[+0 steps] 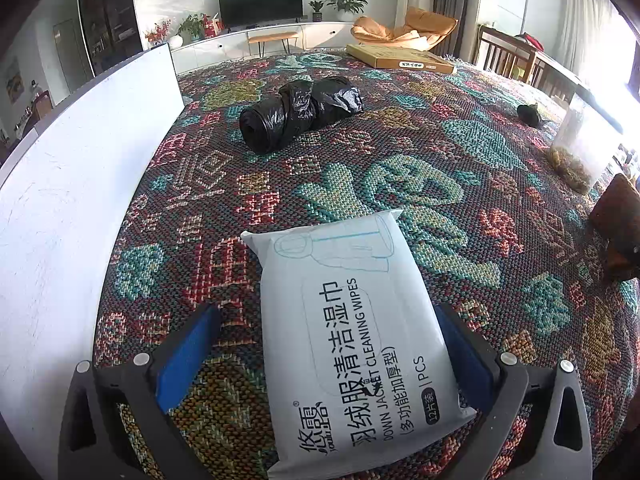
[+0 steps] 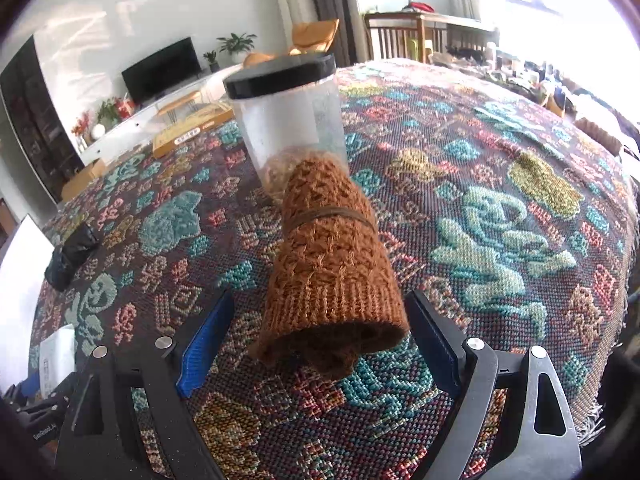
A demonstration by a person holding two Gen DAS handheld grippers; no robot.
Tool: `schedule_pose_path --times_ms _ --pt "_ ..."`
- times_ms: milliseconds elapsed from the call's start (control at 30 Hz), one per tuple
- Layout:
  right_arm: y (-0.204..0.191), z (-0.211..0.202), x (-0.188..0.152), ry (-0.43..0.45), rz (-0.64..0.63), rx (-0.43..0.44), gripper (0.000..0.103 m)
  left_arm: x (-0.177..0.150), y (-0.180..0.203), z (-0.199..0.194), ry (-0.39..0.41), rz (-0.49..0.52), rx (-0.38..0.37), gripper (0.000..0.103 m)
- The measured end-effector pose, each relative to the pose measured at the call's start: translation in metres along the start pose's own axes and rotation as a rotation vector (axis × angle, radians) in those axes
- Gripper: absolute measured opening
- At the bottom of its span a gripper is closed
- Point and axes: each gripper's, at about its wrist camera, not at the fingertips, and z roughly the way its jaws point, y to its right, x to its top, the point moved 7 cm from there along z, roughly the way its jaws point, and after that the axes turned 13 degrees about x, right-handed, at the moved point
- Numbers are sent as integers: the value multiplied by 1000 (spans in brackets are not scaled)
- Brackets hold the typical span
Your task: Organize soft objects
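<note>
A white pack of cleaning wipes point(image 1: 352, 320) lies flat on the patterned woven cloth point(image 1: 460, 200), between the fingers of my left gripper point(image 1: 326, 312). That gripper is open: the right pad is at the pack's edge and the left pad stands clear of it. In the right wrist view, a brown knitted roll point(image 2: 328, 264) bound with a rubber band lies between the fingers of my right gripper point(image 2: 322, 300). This gripper is open too, with a gap on each side of the roll. A roll of black bin bags point(image 1: 300, 114) lies farther back.
A clear jar with a black lid point(image 2: 288, 120) stands just behind the knitted roll. A white board point(image 1: 80, 160) stands upright along the left side. A flat cardboard box point(image 1: 400, 58) sits at the far edge. A small black lump point(image 1: 530, 114) lies at the right.
</note>
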Motion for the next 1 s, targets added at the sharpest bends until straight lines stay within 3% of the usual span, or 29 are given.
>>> schedule_pose_path --times_ms 233,1000 --pt "-14 13 -11 -58 -131 -96 90 0 0 0 0 0 0 103" --pt "-13 13 -11 -53 -129 -92 90 0 0 0 0 0 0 103"
